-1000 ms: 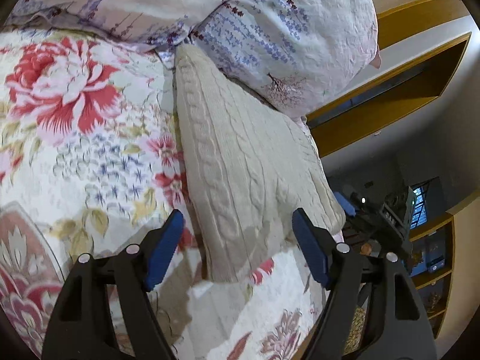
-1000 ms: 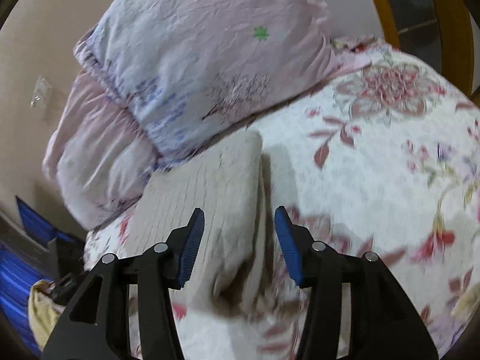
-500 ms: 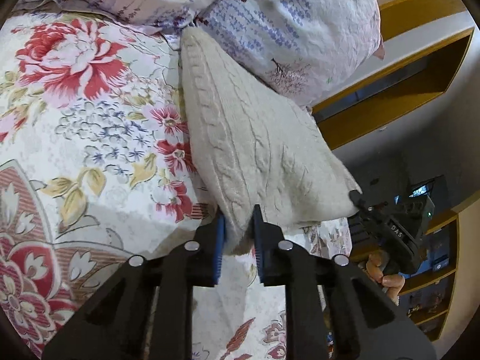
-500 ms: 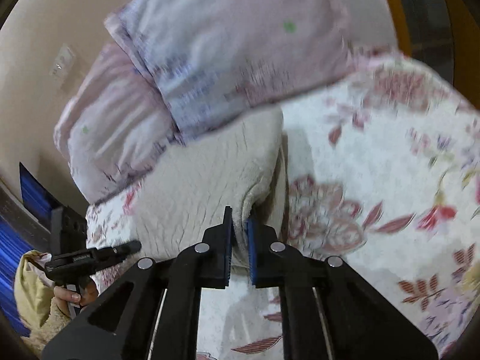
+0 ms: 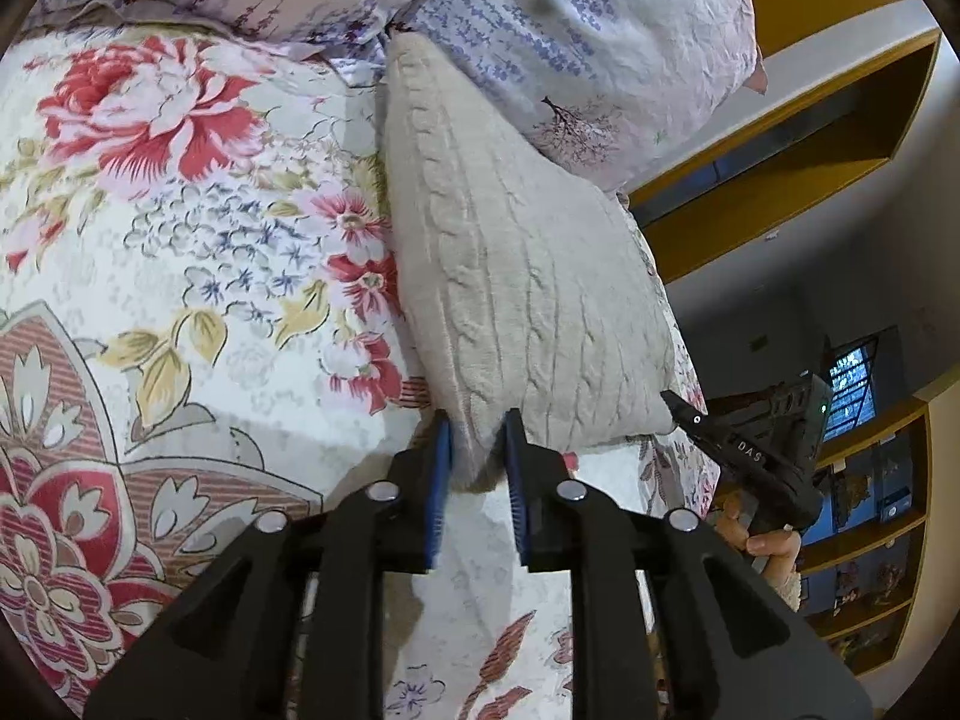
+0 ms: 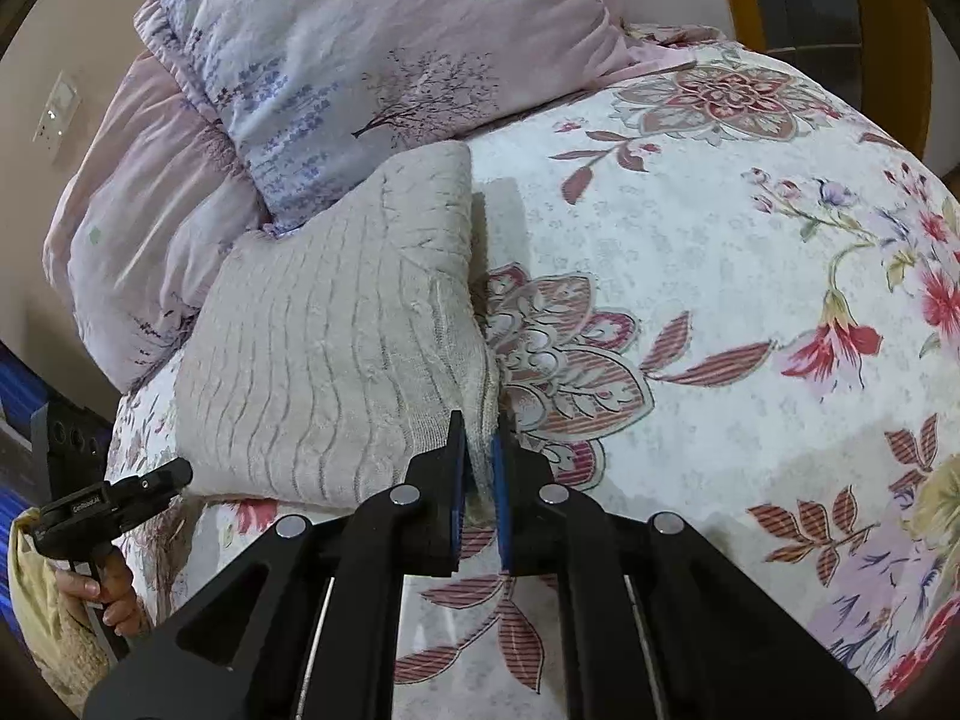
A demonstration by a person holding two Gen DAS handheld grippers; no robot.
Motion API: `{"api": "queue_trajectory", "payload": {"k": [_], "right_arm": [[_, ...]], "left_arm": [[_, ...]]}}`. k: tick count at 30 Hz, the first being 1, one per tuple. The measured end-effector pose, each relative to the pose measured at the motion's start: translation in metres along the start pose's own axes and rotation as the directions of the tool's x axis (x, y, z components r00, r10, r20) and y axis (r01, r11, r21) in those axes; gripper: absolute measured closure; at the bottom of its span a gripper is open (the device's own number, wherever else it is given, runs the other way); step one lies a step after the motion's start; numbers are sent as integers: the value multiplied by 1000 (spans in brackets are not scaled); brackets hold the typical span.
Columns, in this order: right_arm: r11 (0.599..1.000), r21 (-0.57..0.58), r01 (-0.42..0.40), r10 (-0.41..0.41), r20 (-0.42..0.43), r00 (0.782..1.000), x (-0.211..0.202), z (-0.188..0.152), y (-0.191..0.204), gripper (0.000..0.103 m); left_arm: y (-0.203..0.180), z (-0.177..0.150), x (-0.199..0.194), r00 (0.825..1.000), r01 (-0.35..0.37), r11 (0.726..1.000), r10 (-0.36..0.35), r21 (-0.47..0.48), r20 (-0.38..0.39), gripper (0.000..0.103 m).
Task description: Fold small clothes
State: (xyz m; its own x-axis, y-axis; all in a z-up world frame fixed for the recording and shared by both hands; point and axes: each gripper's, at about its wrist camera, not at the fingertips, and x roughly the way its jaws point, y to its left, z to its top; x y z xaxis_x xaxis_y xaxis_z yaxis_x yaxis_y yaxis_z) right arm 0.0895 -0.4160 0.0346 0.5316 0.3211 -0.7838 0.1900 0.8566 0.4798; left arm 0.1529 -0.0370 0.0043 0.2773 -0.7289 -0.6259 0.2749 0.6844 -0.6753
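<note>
A beige cable-knit sweater [image 5: 516,276] lies on a floral bedspread [image 5: 180,300], its far end against the pillows. My left gripper [image 5: 476,450] is shut on the sweater's near left corner. In the right wrist view the same sweater [image 6: 336,348] lies to the left, and my right gripper [image 6: 478,450] is shut on its near right corner. Both corners are raised a little off the bedspread [image 6: 750,276]. Each gripper shows in the other's view: the right one [image 5: 750,456] and the left one [image 6: 114,498].
Two lilac printed pillows [image 5: 570,42] lie at the head of the bed, also in the right wrist view [image 6: 336,60]. Yellow wooden shelving [image 5: 780,168] stands beyond the bed's right side. A wall with a socket [image 6: 57,114] is at the far left.
Both grippers were open over the sweater's near corners a second ago. They closed on the corners and have lifted them slightly toward me.
</note>
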Motion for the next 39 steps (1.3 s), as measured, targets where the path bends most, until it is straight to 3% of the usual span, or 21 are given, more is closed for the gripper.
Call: {"api": "queue_trajectory", "payload": {"k": [2,3,4,7,15,18,19,22,27,31,34,39], "right_arm": [[999,31,-35,35,14,999,-9,7,0,74],[998,44,-54,53,33,998,-13,11,-1,60],[996,55,-77,74,57,996,-17,16,0,53],[985,112,-131,123,80,989,-13,36,-1,53],[968,222,-113,117,-4,993,49,77,8,55],[984,158,-86,87,2,996,58,80,18,92],[988,132,-86,81,37,996,53,80,20,93],[990,130,-59,44,112,993,40,80,13,95],[988,149,44,-48,20,999,69,69,-1,93],[989,129,71,-85,102,991,45,73,8,78],[996,58,64,-74,174,982,28,74,23,70],[999,-21,29,-26,143,989,37,72,43,70]], "left_arm": [[-3,5,-4,1000,0,1000,0,12,2,65],[-6,10,-5,1000,-5,1000,5,18,13,50],[-7,14,-8,999,-19,1000,18,24,30,37],[-8,32,-9,995,-63,998,60,27,78,28],[9,69,24,995,-70,994,75,-86,59,25],[5,71,33,996,-72,995,76,-74,53,25],[3,72,35,996,-75,995,78,-68,52,25],[-5,74,38,995,-85,996,86,-32,59,24],[-13,77,45,990,-131,991,130,19,55,20],[-19,76,45,981,-184,981,178,67,83,19],[-26,76,45,971,-225,968,213,110,106,19],[-33,76,46,961,-264,953,248,145,123,17]]}}
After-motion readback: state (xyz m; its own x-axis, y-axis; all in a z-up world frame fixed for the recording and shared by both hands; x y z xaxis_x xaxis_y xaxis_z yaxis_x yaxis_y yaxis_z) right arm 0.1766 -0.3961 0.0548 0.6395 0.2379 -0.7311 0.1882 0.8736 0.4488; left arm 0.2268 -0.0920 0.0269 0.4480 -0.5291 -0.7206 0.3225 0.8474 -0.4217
